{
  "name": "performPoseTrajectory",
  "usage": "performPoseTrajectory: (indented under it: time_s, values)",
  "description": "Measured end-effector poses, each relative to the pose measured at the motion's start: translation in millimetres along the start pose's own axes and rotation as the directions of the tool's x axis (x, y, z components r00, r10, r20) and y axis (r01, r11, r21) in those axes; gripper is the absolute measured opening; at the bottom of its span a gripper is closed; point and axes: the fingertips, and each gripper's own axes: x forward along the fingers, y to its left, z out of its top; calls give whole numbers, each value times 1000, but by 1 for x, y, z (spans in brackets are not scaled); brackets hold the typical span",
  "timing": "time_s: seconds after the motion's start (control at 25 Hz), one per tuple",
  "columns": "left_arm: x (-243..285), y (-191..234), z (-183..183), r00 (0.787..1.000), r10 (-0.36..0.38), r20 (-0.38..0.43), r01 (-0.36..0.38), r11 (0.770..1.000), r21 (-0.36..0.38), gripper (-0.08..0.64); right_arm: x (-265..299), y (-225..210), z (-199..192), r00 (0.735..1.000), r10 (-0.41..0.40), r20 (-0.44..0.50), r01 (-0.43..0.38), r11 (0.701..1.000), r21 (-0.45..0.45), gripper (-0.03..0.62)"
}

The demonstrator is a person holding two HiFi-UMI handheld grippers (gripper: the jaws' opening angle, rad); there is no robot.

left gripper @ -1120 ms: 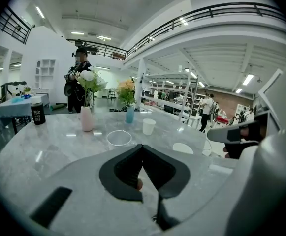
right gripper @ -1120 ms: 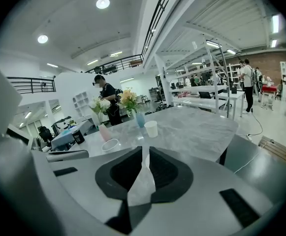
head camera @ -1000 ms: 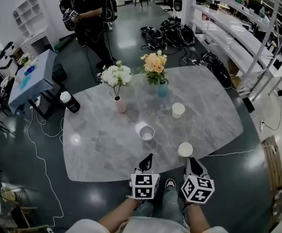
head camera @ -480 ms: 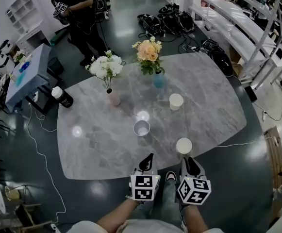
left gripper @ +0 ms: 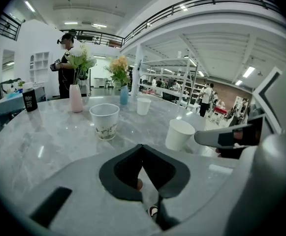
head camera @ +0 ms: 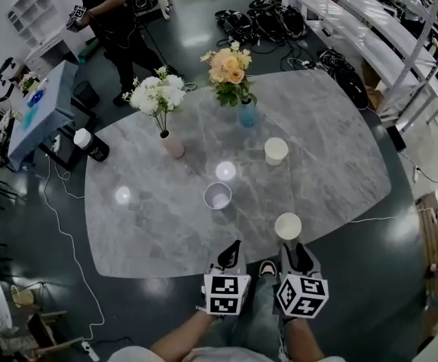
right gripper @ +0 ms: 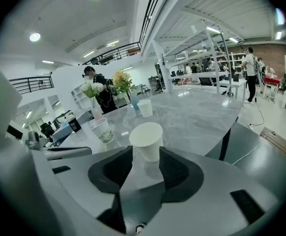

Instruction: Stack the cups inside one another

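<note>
Three cups stand upright and apart on the grey marble table. A white paper cup is near the front edge. A clear printed cup is in the middle and another white cup stands further back. My right gripper is open. Its jaws have just been opening, and the near white cup stands at the mouth of the gap, untouched. My left gripper is shut on nothing, at the table's front edge, short of the clear cup.
A pink vase of white flowers and a blue vase of orange flowers stand at the back of the table. A black bottle with a white cap is at the far left edge. A person stands beyond the table.
My right gripper's jaws have spread apart just behind the near white cup. Both grippers have sunk slightly. No cup has moved.
</note>
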Motion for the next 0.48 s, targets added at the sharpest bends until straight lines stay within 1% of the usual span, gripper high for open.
performPoseTrajectory:
  time_s: [0.32, 0.48]
  values:
    - [10, 3, -18, 999, 11, -31, -11, 1000, -13, -5, 17, -5, -12, 999, 7, -36, -9, 999, -42, 174]
    - [14, 5, -25, 999, 20, -43, -21, 1000, -20, -5, 29, -8, -16, 999, 12, -49, -15, 998, -65, 187]
